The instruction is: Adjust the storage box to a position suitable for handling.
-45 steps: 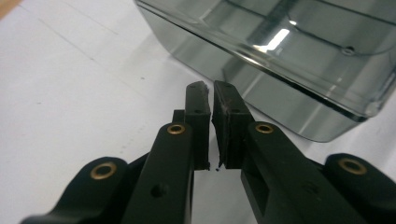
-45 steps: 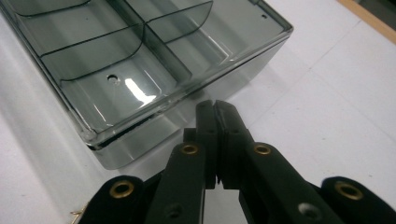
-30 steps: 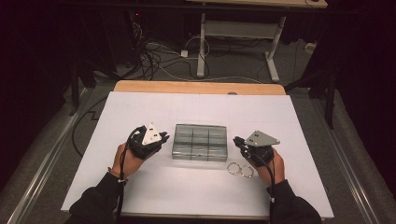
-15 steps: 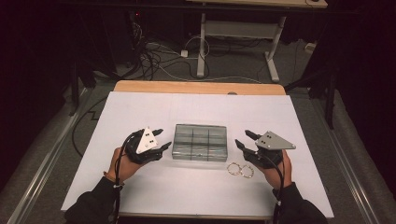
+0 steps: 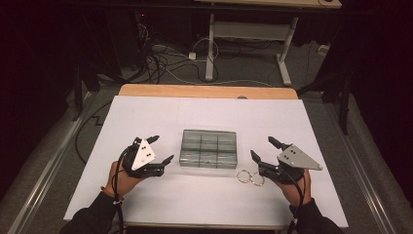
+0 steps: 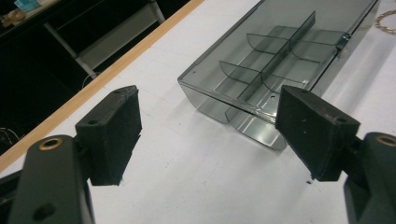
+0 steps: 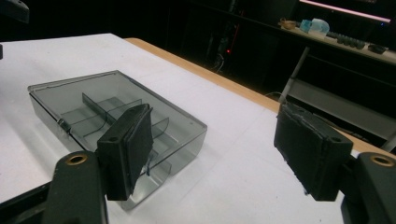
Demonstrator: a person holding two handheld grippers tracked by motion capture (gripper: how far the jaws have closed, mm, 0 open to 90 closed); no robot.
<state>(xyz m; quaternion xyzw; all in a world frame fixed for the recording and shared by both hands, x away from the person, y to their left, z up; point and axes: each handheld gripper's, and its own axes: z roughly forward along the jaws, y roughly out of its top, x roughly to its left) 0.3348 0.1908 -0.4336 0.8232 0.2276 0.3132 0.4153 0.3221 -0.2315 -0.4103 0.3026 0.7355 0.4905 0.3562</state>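
Item: smoky plastic compartment box (image 5: 209, 148), lid closed, centred on the white table (image 5: 146, 204). We found our left gripper (image 5: 160, 150) and right gripper (image 5: 262, 149) flanking it, jaws just spread, empty. Rings (image 5: 250, 177), probably bracelets, remained outside; packing unstarted.

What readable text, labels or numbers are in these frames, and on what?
None readable.
Box: clear grey plastic, no label or print in the high view or either gripper view.
Rings: plain, too small to show any marking.
Grey plate on the right tongs: two dots, holes, no writing.
Items on the far shelf: blurred, no text legible.
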